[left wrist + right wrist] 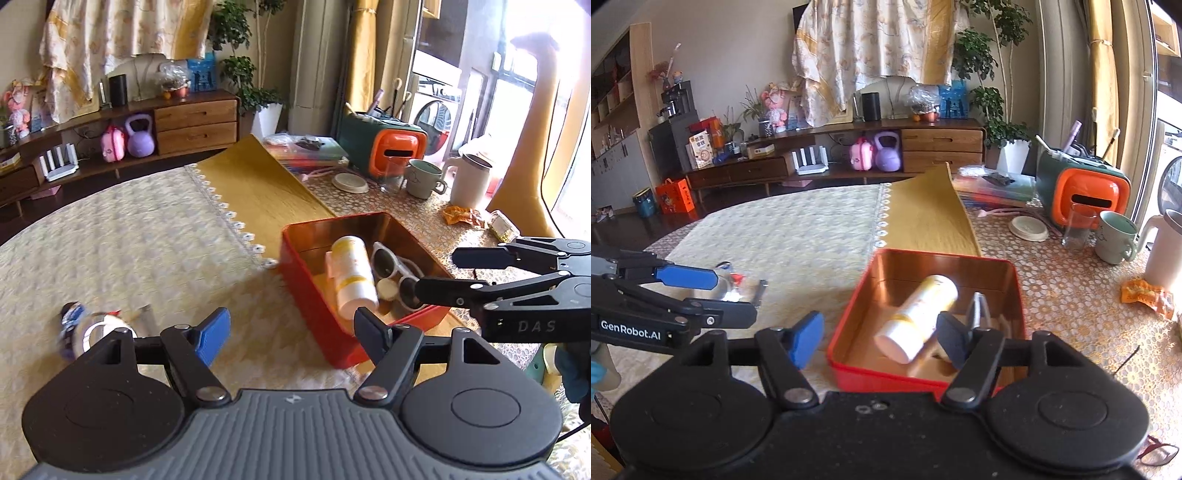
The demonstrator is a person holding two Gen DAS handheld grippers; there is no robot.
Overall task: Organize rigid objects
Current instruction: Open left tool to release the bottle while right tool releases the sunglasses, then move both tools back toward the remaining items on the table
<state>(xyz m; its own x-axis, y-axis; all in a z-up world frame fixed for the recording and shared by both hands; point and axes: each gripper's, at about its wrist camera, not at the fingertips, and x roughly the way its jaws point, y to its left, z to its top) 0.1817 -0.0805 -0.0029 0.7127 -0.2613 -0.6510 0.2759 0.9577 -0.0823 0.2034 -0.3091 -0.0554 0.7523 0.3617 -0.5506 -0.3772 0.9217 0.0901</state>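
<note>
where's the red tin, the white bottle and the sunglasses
red tin (849, 310), right wrist view, left wall
white bottle (919, 314), right wrist view, middle of its body
sunglasses (386, 258), left wrist view, far lens

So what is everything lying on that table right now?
tin box: one, red, table middle
bottle: one, white and yellow, lying in the tin box
sunglasses: one pair, white, in the tin box beside the bottle
small bottle: one, blurred, blue and white, on the cream cloth left of the tin box
mug: one, pale green, far right
glass: one, clear, beside the mug
orange container: one, orange and green, back right
left tool: one, open, empty
right tool: one, open, empty
</note>
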